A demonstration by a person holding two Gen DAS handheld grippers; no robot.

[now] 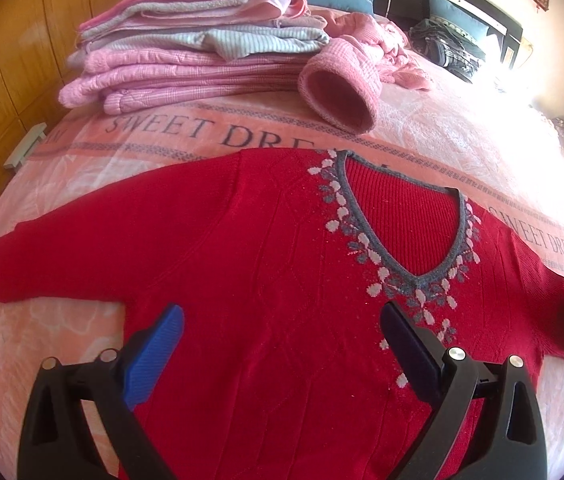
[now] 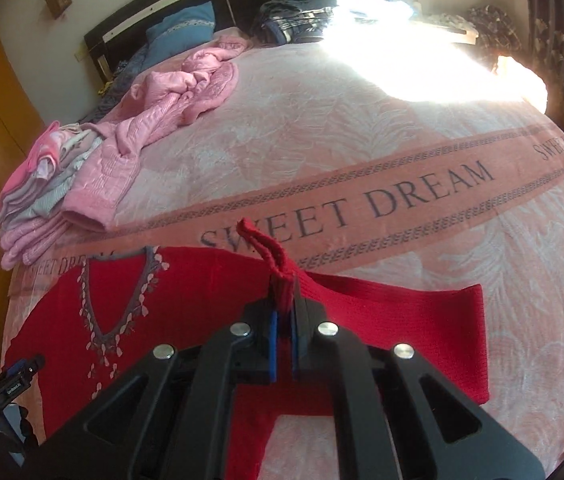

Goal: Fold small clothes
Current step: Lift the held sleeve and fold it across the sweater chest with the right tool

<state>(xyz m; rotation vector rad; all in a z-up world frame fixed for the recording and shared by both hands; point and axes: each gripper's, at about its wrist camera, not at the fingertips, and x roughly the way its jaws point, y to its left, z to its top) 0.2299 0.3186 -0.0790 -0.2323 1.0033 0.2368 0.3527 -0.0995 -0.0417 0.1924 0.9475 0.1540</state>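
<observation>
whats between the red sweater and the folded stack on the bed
Left wrist view: only a bare strip of the SWEET DREAM bedspread separates the red sweater from the folded stack.

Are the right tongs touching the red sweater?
Touching. In the right wrist view, the right tongs are shut on a pinched fold of the red sweater, lifted above the bed.

Red sweater (image 1: 266, 264) with grey neckline and pale leaf motifs, pink bedspread (image 2: 361, 128) lettered "SWEET DREAM", pink, striped clothes stack (image 1: 186, 52), blue pillows (image 2: 186, 26), blue pads (image 1: 154, 356).
</observation>
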